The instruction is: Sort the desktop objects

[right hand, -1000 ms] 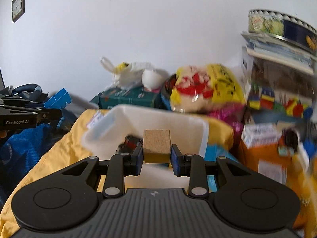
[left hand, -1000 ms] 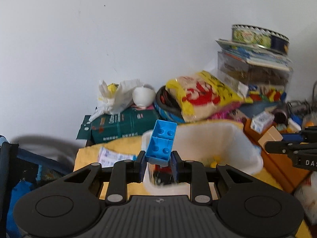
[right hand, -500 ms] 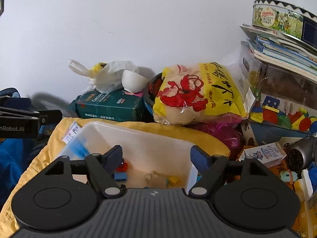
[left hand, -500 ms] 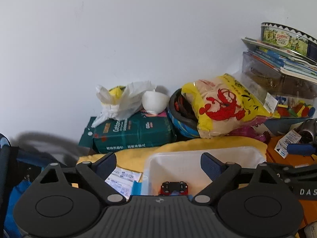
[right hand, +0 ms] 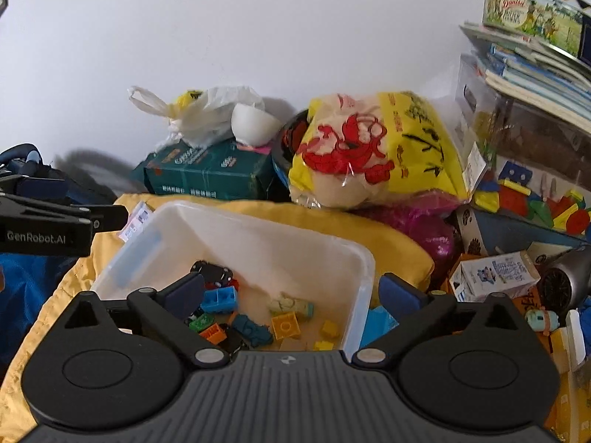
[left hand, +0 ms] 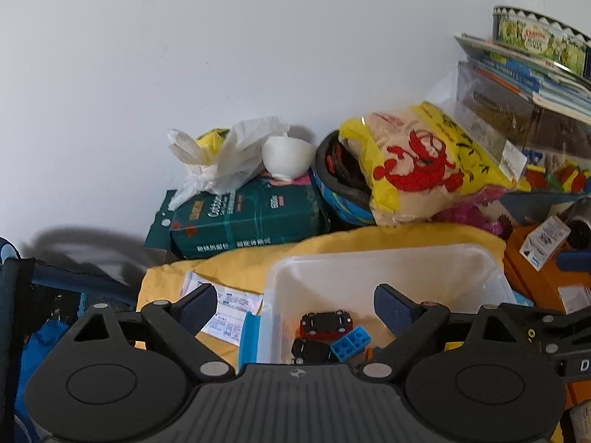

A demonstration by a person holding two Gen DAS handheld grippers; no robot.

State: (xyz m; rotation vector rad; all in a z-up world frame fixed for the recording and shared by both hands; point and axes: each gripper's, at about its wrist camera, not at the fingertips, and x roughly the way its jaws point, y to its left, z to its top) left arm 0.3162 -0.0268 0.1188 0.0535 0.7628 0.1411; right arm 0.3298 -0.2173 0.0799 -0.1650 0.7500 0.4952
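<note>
While both my left gripper (left hand: 295,304) and right gripper (right hand: 291,291) hang with fingers spread and empty above the white bin (right hand: 364,258) of toy blocks (right hand: 219,299), any loose toys lie rightward, nearer my right.

Left gripper (left hand: 295,304) jaws spread wide and empty, right gripper (right hand: 291,291) likewise, both side by side

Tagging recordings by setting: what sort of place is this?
Probably a cluttered corner of a home, perhaps a child's room: a toy bin of bricks, stacked books under a biscuit tin, and a snack bag.
</note>
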